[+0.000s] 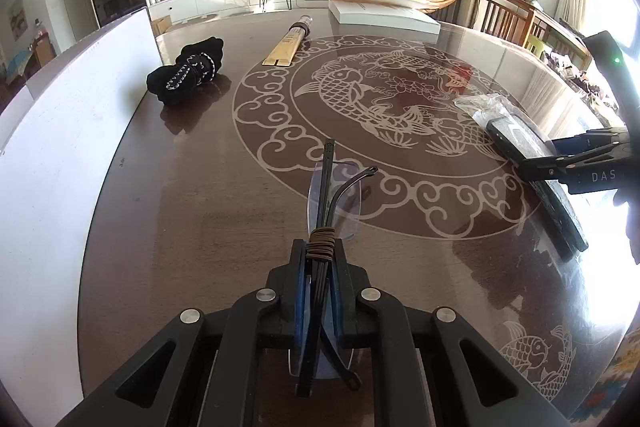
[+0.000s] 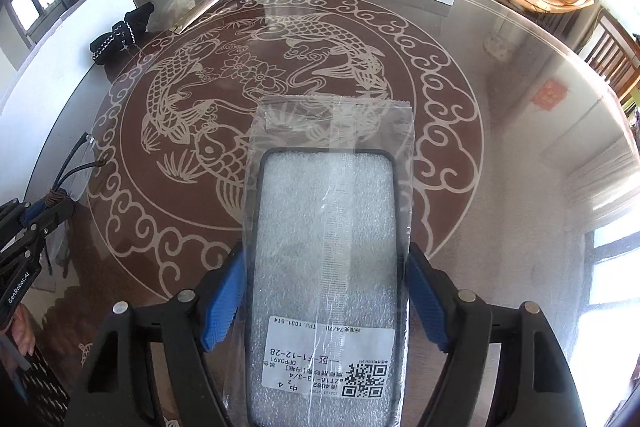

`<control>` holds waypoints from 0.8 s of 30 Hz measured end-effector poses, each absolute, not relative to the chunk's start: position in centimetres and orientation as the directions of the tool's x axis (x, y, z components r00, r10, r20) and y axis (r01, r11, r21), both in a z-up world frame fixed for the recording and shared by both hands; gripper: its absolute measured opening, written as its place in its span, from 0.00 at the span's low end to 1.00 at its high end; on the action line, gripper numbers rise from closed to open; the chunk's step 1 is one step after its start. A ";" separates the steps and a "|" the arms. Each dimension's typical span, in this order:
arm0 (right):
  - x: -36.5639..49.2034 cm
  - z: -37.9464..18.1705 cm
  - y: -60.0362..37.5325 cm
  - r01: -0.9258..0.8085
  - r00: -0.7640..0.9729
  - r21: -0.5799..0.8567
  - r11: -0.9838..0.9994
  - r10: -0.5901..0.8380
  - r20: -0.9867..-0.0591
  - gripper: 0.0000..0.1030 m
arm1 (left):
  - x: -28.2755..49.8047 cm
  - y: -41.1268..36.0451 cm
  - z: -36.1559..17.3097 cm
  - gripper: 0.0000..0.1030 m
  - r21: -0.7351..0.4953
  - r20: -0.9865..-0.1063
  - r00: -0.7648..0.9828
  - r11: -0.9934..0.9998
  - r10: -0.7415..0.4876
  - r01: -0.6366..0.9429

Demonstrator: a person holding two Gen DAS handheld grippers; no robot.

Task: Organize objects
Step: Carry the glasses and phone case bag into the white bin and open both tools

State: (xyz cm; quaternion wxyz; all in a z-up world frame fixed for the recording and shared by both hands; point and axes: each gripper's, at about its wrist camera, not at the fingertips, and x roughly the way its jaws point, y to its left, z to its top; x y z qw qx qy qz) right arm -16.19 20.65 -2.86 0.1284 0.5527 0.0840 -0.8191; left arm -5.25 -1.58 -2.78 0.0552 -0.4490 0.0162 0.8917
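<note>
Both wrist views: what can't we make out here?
- Glasses, left wrist: near end hidden between the shut left gripper fingers.
- Bagged phone case, right wrist: bottom cut off by frame edge; label print too small.
- Right gripper: whether pads press the bag, unclear.

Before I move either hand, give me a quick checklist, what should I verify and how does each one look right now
1. Left gripper shut on the folded glasses: ok, the pads press on the frame near its cord wrap.
2. Glasses clear of the table: cannot tell, the lens tip hangs close to the surface.
3. Right gripper holding the bagged phone case: ok, the blue pads sit against both long sides.
4. Case off the table: cannot tell from either view.
5. The two grippers apart: ok, open table shows between them.
6. Black cloth bundle, bamboo-coloured stick and white box out of the way: ok, all lie at the far side.
</note>
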 end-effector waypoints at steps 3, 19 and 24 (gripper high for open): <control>-14.7 -2.0 20.5 0.318 -0.391 0.009 -0.948 -0.140 -0.910 0.73 | -4.0 -2.8 -1.8 0.10 -0.087 -0.773 -0.624 -0.993 0.118 -0.080; -11.8 13.0 1.1 0.602 -0.418 0.302 -0.739 -0.614 -0.670 0.73 | 3.9 -22.1 11.2 0.10 -0.253 -0.571 -0.820 -0.942 -0.041 0.223; -10.0 14.0 -12.6 0.728 -0.292 0.350 -0.589 -0.729 -0.619 0.73 | 2.7 -29.9 8.4 0.10 -0.167 -0.705 -0.694 -0.917 -0.146 0.362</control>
